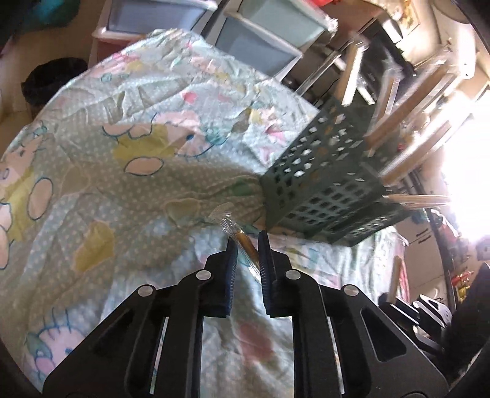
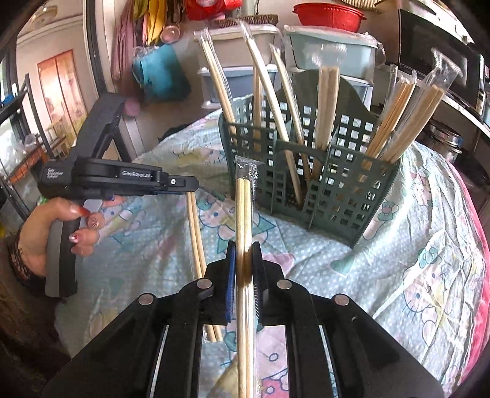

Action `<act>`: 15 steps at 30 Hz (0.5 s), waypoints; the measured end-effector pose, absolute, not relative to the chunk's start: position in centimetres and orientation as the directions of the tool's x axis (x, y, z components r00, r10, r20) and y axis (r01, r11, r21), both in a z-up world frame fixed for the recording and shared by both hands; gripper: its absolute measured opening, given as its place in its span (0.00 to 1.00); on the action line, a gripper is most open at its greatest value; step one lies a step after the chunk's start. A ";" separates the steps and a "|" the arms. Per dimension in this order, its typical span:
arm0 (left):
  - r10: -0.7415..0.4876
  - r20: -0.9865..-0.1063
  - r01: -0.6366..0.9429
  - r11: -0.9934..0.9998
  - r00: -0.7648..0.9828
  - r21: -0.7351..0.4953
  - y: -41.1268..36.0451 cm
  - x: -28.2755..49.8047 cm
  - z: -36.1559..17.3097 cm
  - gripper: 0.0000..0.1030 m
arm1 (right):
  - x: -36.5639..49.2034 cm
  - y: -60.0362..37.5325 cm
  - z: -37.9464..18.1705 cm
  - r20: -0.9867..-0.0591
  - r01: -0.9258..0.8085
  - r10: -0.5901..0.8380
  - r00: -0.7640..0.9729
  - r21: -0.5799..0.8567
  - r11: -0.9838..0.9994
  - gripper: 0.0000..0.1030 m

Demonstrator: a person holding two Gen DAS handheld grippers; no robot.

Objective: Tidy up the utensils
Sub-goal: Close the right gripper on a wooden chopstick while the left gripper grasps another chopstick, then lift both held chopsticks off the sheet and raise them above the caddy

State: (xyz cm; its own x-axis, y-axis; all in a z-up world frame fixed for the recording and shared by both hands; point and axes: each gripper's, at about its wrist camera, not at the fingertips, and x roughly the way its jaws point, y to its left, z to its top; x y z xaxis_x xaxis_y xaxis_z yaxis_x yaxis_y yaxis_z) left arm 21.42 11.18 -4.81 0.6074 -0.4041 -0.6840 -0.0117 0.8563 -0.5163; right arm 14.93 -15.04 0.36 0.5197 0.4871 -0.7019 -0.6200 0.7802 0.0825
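A dark green perforated utensil basket (image 2: pixel 321 171) stands on the patterned cloth and holds several wrapped chopstick pairs. It also shows in the left wrist view (image 1: pixel 324 180). My right gripper (image 2: pixel 243 254) is shut on a wrapped chopstick pair (image 2: pixel 244 208), held upright just in front of the basket. Another wrapped pair (image 2: pixel 196 232) lies on the cloth at the left. My left gripper (image 1: pixel 247 245) is open, its fingers on either side of that pair's end (image 1: pixel 245 242) near the basket's base. The left gripper shows in the right wrist view (image 2: pixel 190 183).
The table is covered with a light blue cartoon-print cloth (image 1: pixel 122 153). Plastic drawer units (image 1: pixel 254 39) stand behind it. A red bowl (image 2: pixel 329 13) sits on bins at the back. A metal pot (image 2: pixel 444 137) is at the right.
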 end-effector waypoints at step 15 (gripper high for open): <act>-0.468 -0.546 0.184 0.850 0.695 -0.494 7.8 16.9 2.6 0.05 | 13.8 -16.1 2.4 -0.664 -0.626 0.516 0.541 0.091 0.775 0.07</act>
